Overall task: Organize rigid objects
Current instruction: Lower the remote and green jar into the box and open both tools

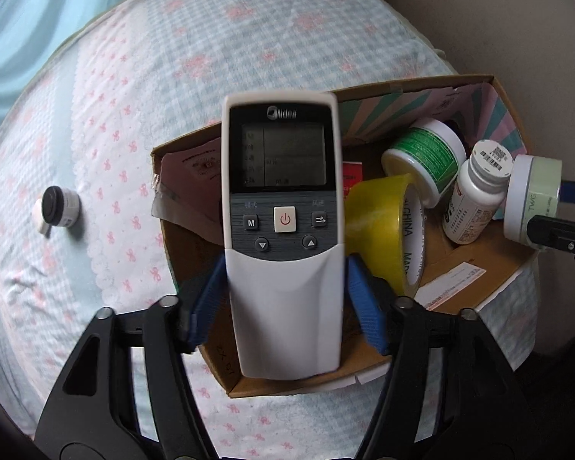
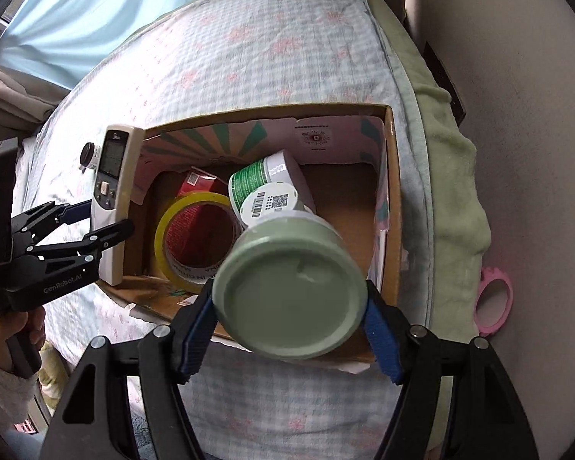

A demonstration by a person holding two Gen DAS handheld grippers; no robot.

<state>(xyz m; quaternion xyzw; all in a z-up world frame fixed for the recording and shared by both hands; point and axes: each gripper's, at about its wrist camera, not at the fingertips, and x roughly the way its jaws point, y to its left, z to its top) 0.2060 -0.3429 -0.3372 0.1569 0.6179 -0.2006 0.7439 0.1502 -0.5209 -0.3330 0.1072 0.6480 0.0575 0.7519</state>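
Open brown cardboard box [image 2: 387, 207] on checked quilted bedspread [image 1: 142, 76]. Inside: yellow tape roll [image 2: 195, 241], green-labelled white tub [image 1: 421, 157], white pill bottle [image 1: 475, 195] (leaning). Small black-capped jar [image 1: 55, 211] lies left of the box.

remote [image 1: 283, 230] 1 | cardboard box [image 1: 402, 88] 1 | yellow tape roll [image 1: 379, 222] 1 | bottle [image 1: 475, 199] 1 | jars [image 1: 421, 153] [image 1: 533, 195] [image 1: 57, 207] 3

White-and-grey remote [image 1: 283, 230]; yellow tape roll [image 1: 383, 226]; pale green jar [image 2: 291, 287]; blue-checked, pink-flowered bedspread [image 1: 134, 76]
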